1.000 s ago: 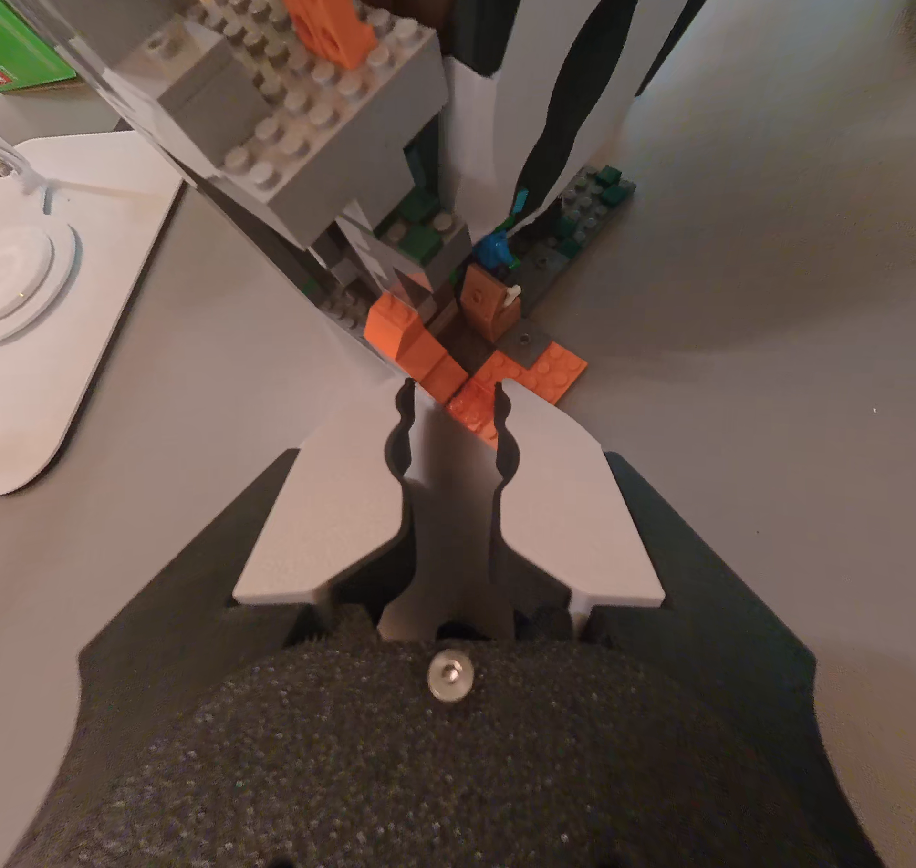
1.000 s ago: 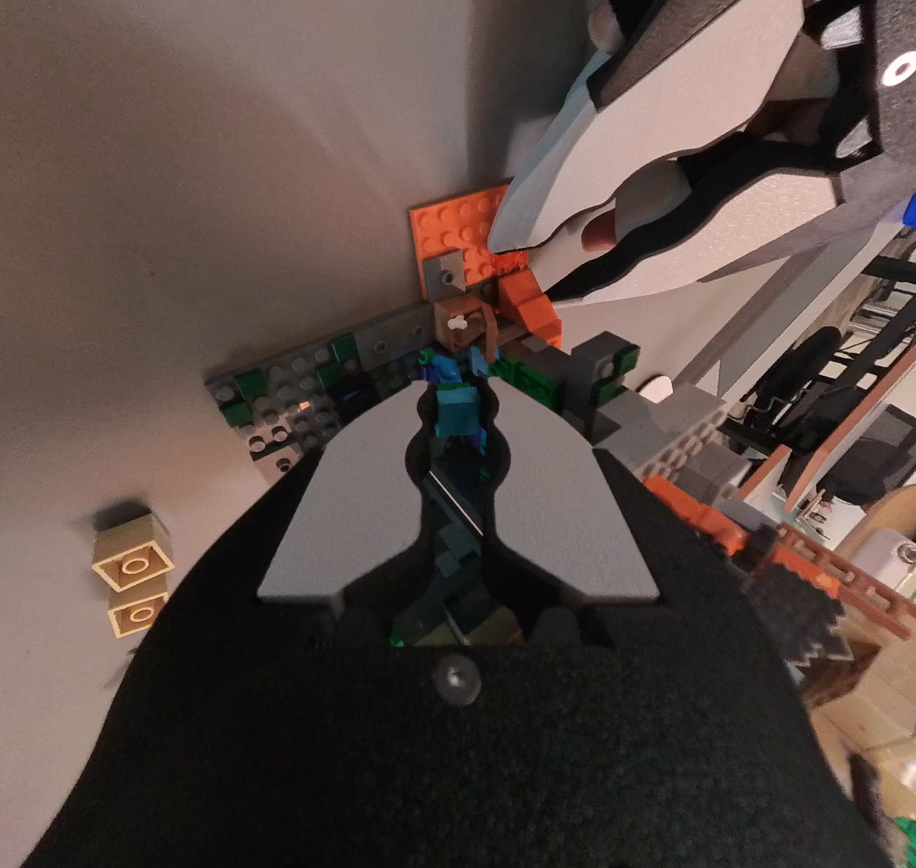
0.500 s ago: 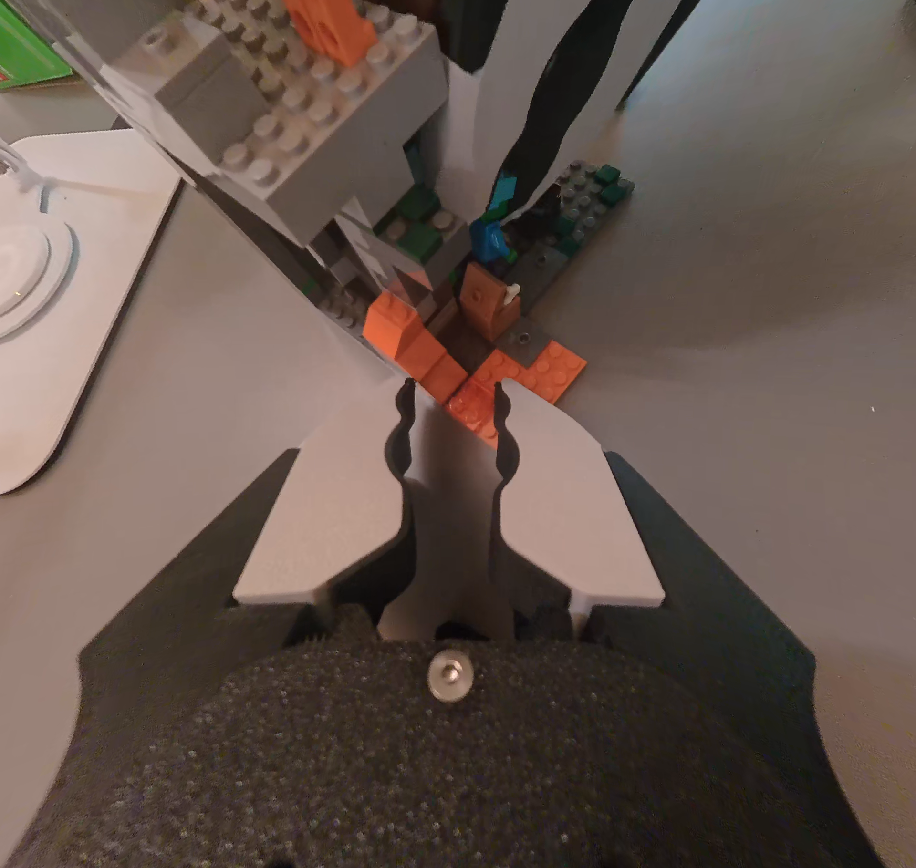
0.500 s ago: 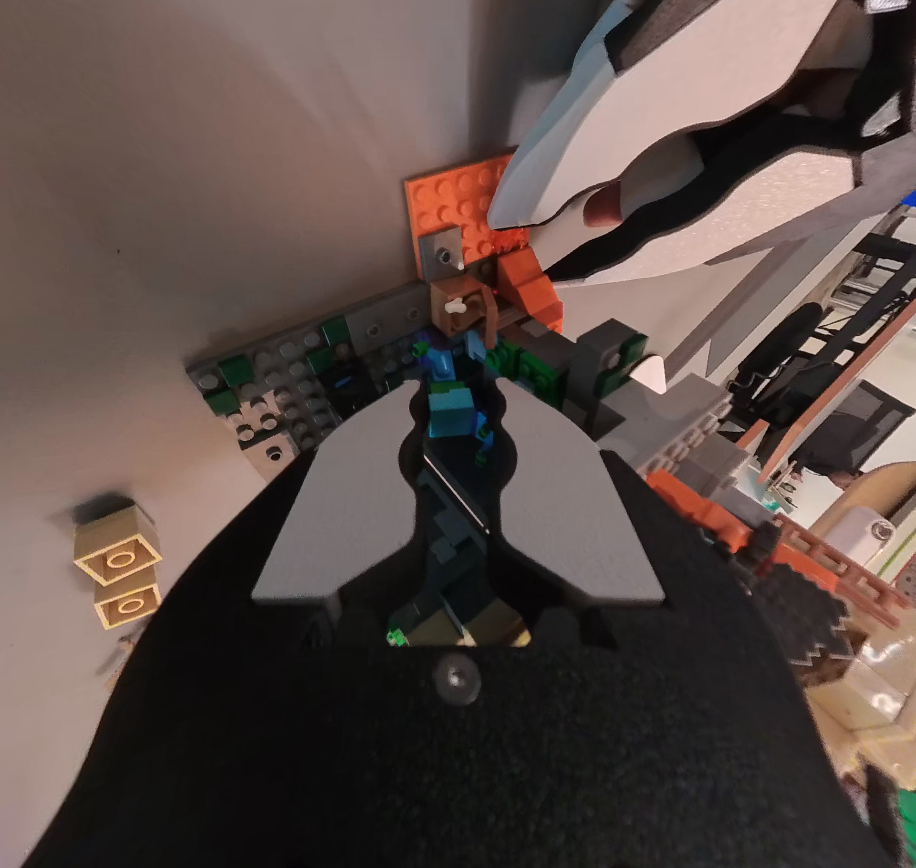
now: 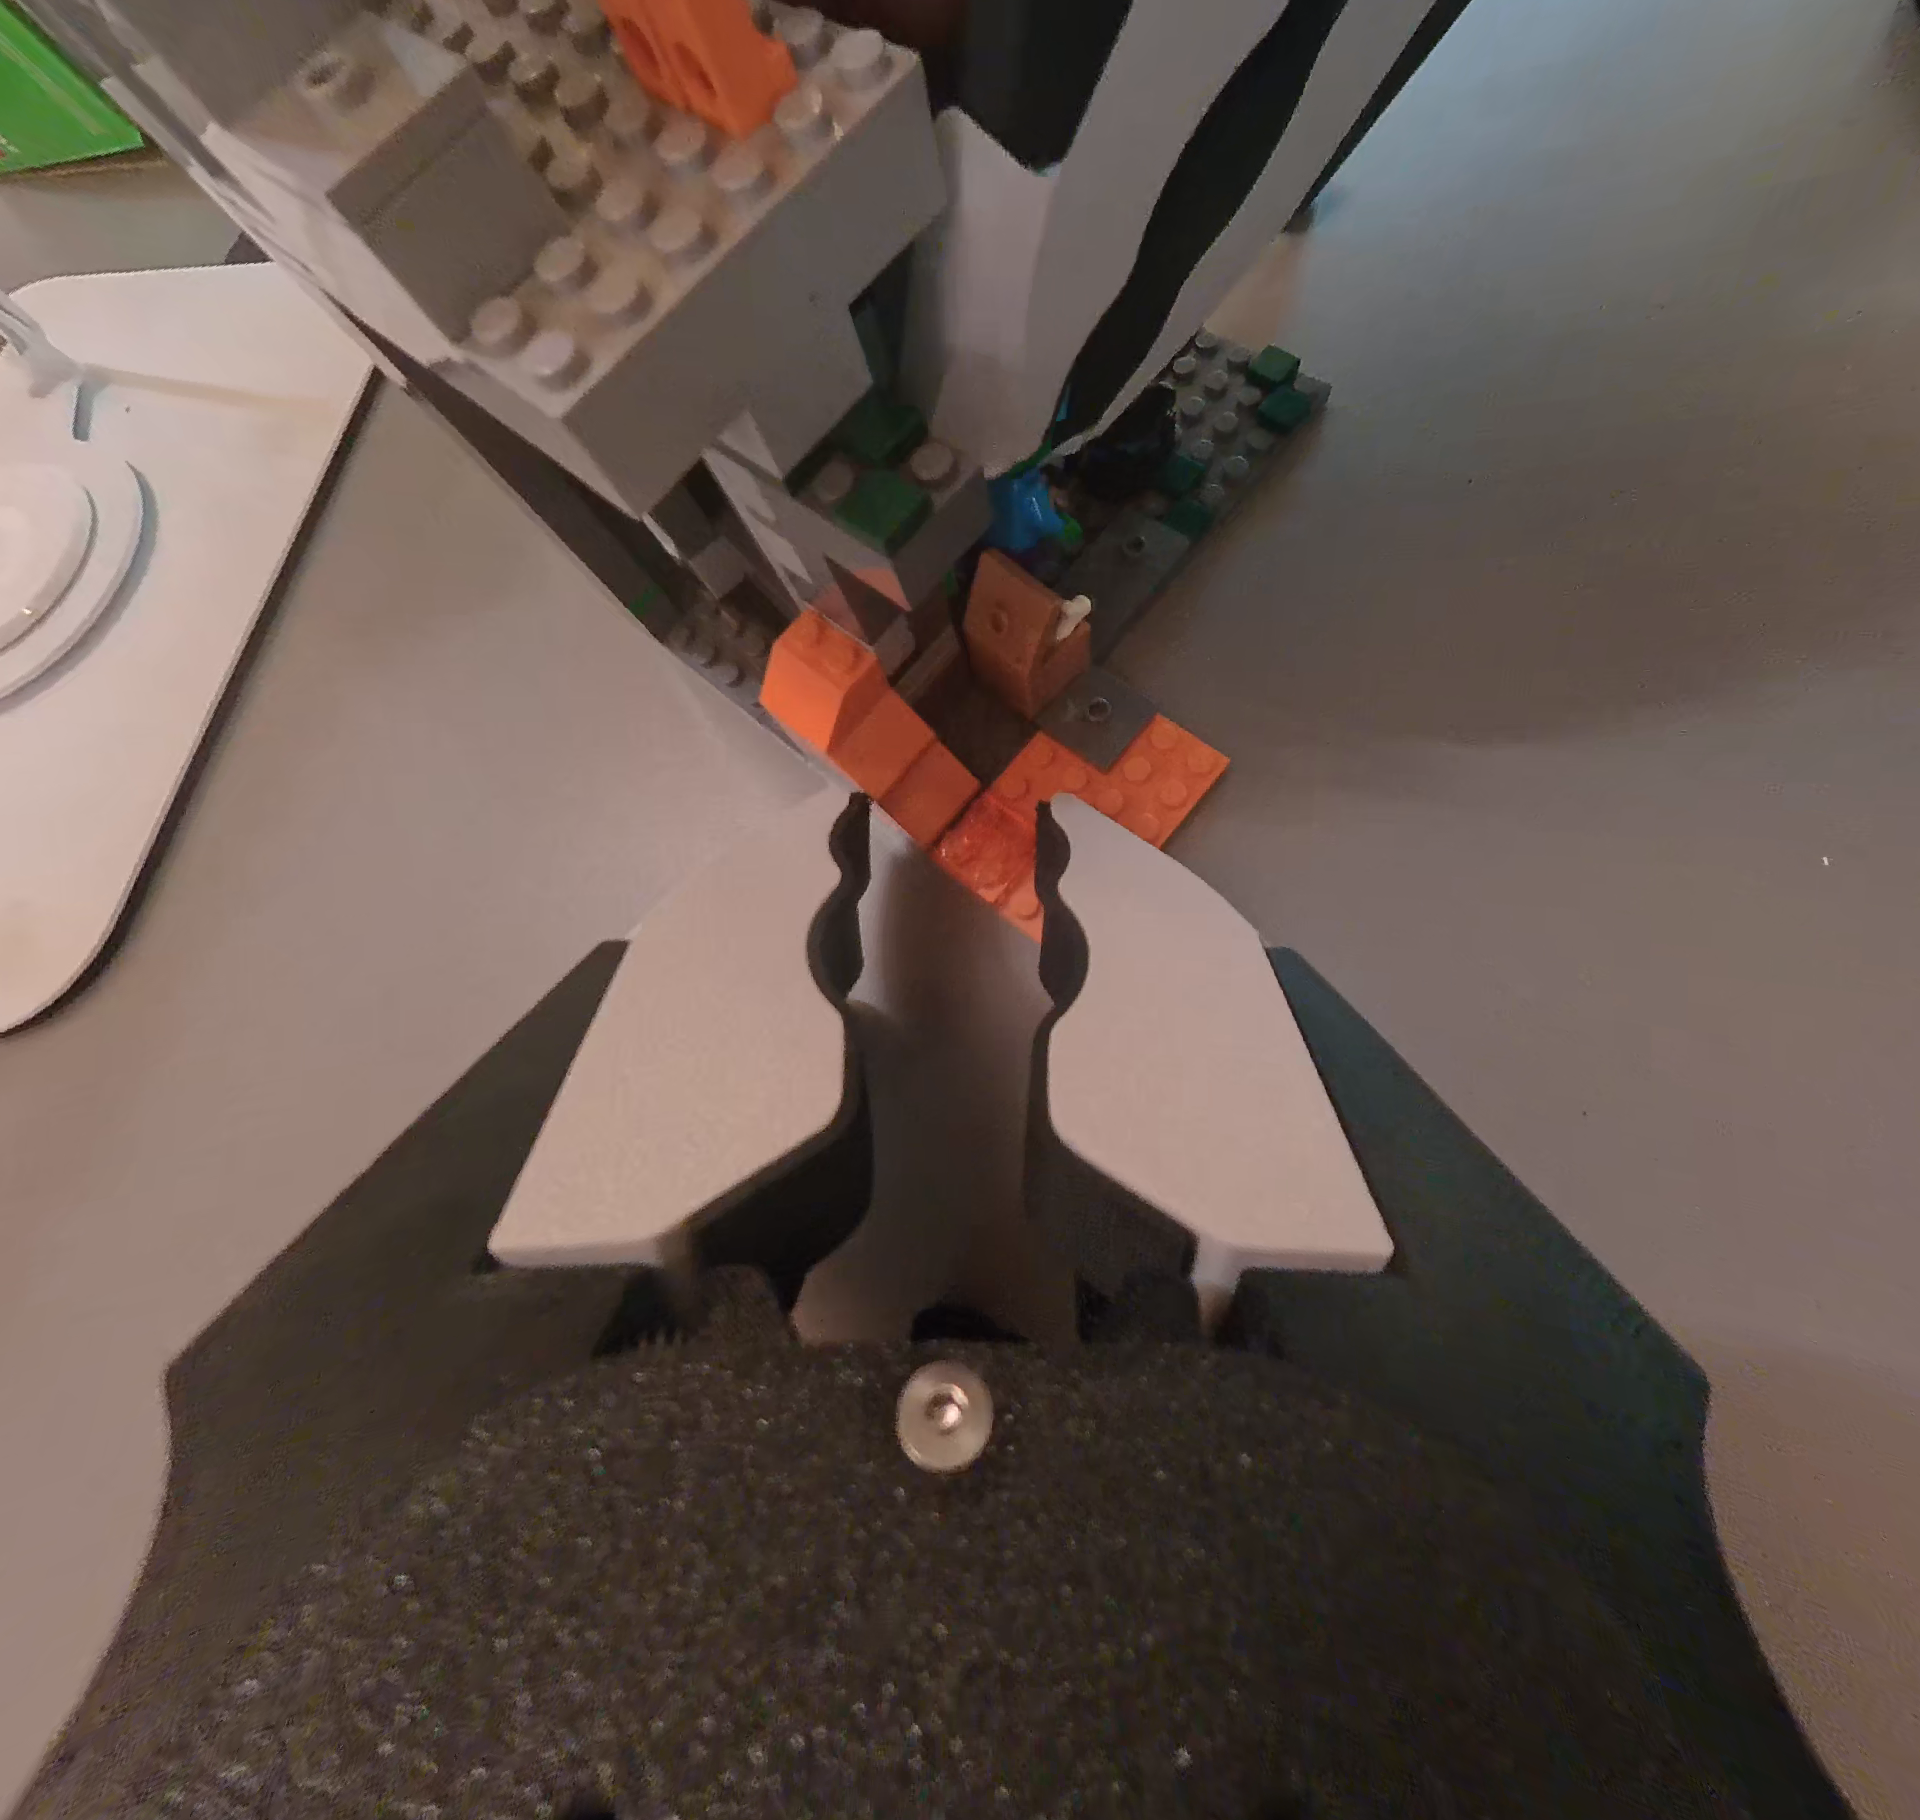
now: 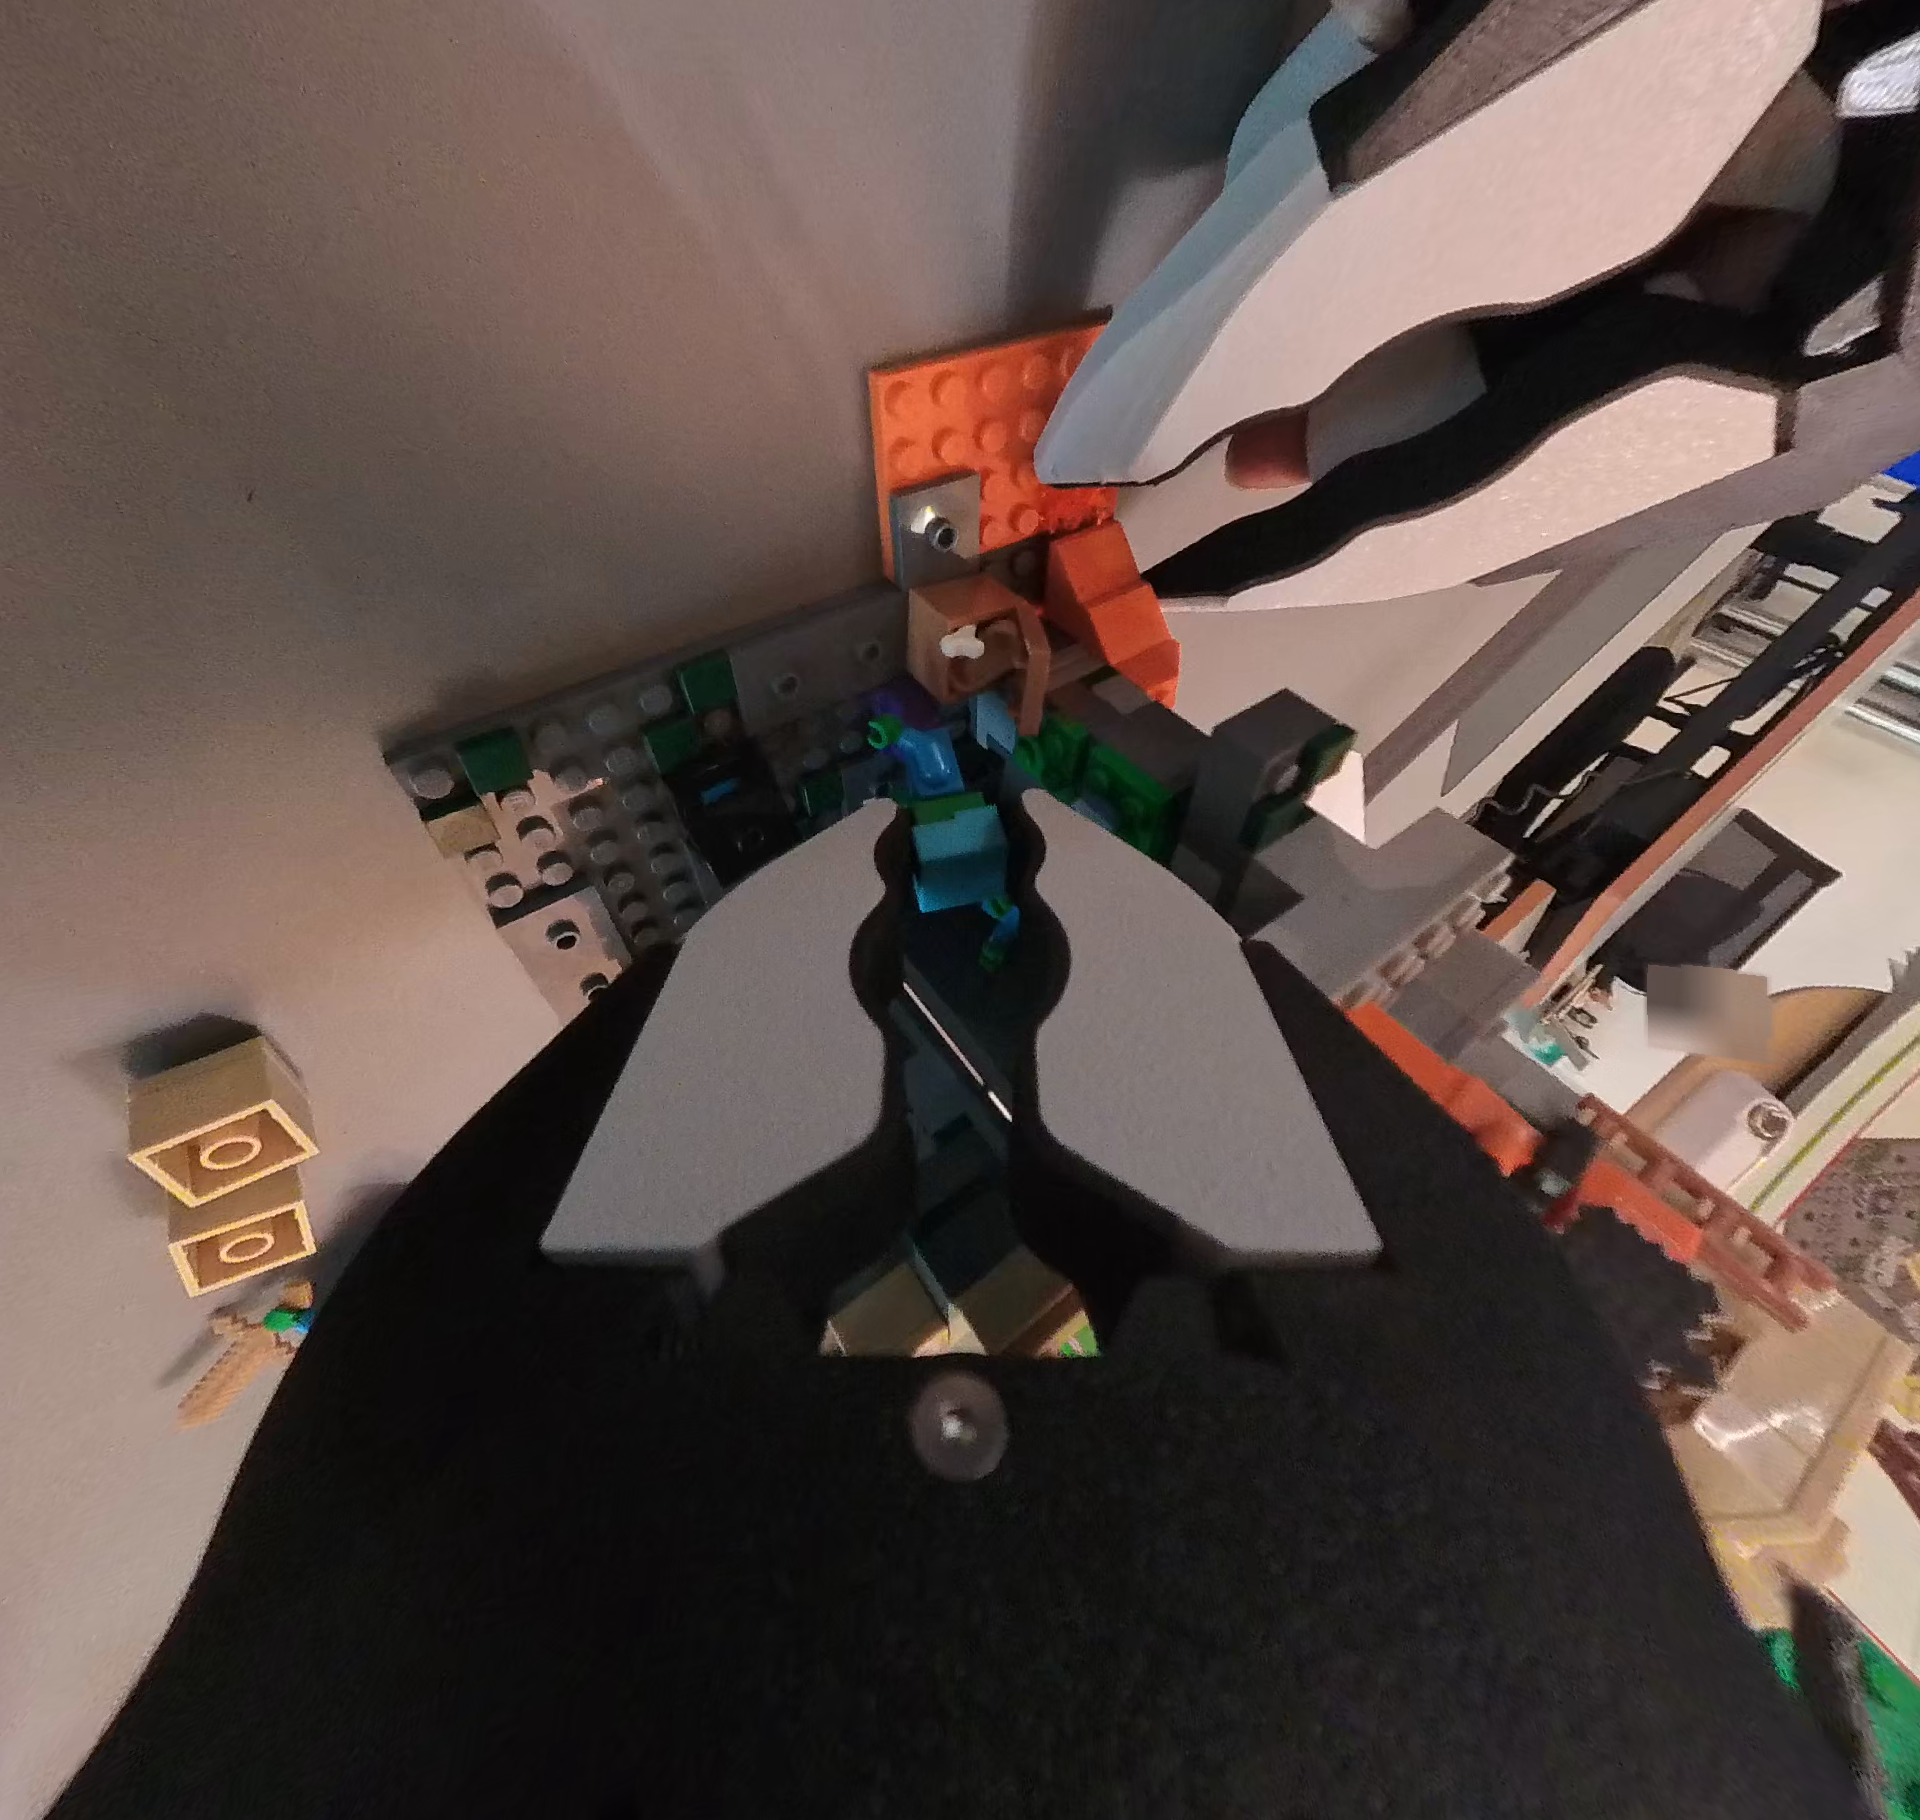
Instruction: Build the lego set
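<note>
From the left wrist view, the grey tabletop [image 5: 1558, 627] runs off plain to the right, with a white rounded board [image 5: 156, 544] lying flat on it at the left and a strip of green box [image 5: 52, 118] behind that. The lego build [image 5: 665, 243] stands just ahead: a tall grey studded block with an orange piece [image 5: 686, 14] on top, and low down an orange base plate [image 5: 1143, 783], a brown chest-like piece [image 5: 1023, 643] and a dark grey plate with green tiles [image 5: 1216, 440]. The left gripper [image 5: 948, 814] has its white fingers a narrow way apart with nothing between them, tips at the near corner of the orange plate. The right gripper [image 5: 1049, 451] reaches down from above into the middle of the build.

From the right wrist view, the same tabletop [image 6: 416, 316] fills the left, and a cluttered room with dark chairs [image 6: 1662, 835] shows at the right. Two tan bricks [image 6: 223, 1178] and a small brown pickaxe [image 6: 244, 1355] lie loose, well apart from the build. The right gripper [image 6: 958, 814] is closed narrowly around a small blue figure [image 6: 956, 856], over the grey-green plate [image 6: 582, 814]. The left gripper [image 6: 1091, 497] sits at the orange plate [image 6: 966, 420].
</note>
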Demonstrator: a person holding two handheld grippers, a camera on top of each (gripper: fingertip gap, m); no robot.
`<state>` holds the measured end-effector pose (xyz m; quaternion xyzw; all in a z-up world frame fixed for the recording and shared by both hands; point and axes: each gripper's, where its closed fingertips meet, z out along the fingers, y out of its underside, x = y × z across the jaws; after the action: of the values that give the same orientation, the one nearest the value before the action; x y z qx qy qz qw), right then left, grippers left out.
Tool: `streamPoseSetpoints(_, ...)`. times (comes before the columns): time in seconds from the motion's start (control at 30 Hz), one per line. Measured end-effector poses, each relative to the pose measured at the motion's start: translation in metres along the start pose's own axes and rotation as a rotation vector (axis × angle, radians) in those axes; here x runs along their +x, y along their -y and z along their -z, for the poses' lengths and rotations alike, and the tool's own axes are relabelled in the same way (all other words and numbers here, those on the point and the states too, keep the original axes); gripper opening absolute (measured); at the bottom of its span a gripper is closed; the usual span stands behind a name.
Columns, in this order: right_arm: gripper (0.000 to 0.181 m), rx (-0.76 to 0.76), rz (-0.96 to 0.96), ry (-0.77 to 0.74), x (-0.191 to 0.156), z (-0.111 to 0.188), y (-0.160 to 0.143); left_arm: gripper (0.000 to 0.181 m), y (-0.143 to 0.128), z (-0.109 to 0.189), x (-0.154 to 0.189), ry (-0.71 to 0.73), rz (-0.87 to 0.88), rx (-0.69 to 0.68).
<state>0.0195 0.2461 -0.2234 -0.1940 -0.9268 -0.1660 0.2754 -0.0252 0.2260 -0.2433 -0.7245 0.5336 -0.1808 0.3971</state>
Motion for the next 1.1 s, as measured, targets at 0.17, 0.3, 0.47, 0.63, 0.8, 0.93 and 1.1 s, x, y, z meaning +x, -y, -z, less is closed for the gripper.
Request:
streamPoseSetpoints(0.17, 0.016, 0.004, -0.005, 0.028, 0.0002, -0.0003, 0.0059, 0.030, 0.0001, -0.0001, 0.0001, -0.002, 0.003, -0.001)
streamPoseSetpoints(0.3, 0.016, 0.014, -0.007, 0.045, -0.0007, -0.0007, 0.0065, 0.029, -0.0001, -0.0001, 0.0001, 0.001, 0.000, 0.000)
streamPoseSetpoints(0.47, 0.016, 0.023, -0.003, 0.068, -0.0025, -0.0001, 0.0054, 0.030, 0.0000, -0.0002, 0.0002, -0.002, 0.000, 0.000)
streamPoseSetpoints(0.63, 0.016, 0.039, -0.014, 0.088, -0.0041, 0.0004, 0.0054, 0.030, 0.0006, -0.0008, 0.0011, -0.008, 0.004, 0.002)
streamPoseSetpoints(0.8, 0.016, 0.049, -0.016, 0.101, -0.0056, 0.0005, 0.0056, 0.030, 0.0005, -0.0009, 0.0011, -0.010, 0.005, 0.002)
streamPoseSetpoints(0.93, 0.016, 0.051, -0.022, 0.103, -0.0077, -0.0006, 0.0033, 0.030, 0.0005, -0.0009, 0.0011, -0.011, 0.005, 0.002)
streamPoseSetpoints(1.1, 0.016, 0.046, -0.014, 0.107, -0.0083, -0.0010, 0.0031, 0.030, 0.0004, -0.0010, 0.0010, -0.015, 0.010, 0.001)
